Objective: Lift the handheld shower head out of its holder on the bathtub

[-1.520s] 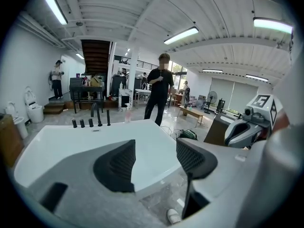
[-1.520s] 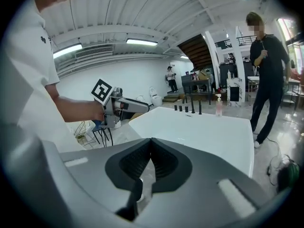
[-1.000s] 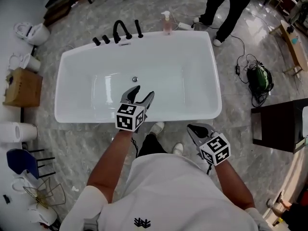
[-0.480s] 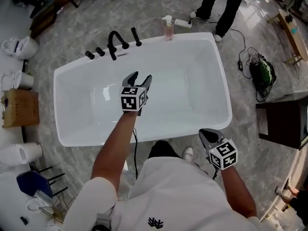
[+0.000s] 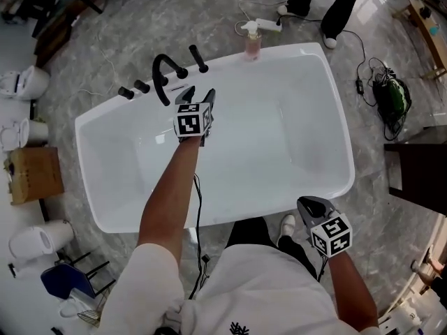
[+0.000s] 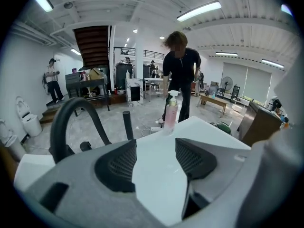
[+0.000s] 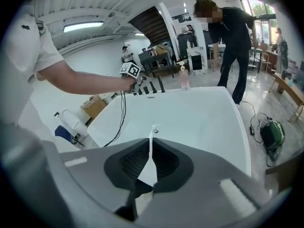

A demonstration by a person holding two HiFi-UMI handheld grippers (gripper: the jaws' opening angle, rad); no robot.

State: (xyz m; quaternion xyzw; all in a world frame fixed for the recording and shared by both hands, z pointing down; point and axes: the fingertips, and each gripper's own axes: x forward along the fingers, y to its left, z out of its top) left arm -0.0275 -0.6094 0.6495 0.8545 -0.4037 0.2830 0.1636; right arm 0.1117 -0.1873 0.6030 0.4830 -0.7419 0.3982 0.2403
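Nearest the person, the right claw (image 5: 308, 202) hangs low outside the near rim of the bathtub (image 5: 272, 202). Its own view shows it clenched, with only a sliver of light between the pads and nothing in them, and it has barely moved over the last second. The change is all on the other side. The left arm has stretched across the basin, carrying the left claw (image 5: 198, 95) from above the middle of the tub to the far rim, where its tips now sit just short of the black fittings. That claw is released: its jaws stand wide apart, and only white tub surface shows between them. Beyond it, the shower head (image 5: 198, 58) is still planted upright on the far rim, untouched. It stands between the arched tap (image 5: 163, 77) on its left and the pink soap bottle (image 5: 251, 42) on its right, with two small knobs (image 5: 133, 88) further left. In the left gripper view the black rod rises just past the left jaw, not in the gap, so the reach looks nearly done but not yet lined up. The claw probably needs to slide a little left and forward before it can close on the rod and lift. Farther off, a person (image 5: 336, 4) stands on the floor behind the tub.
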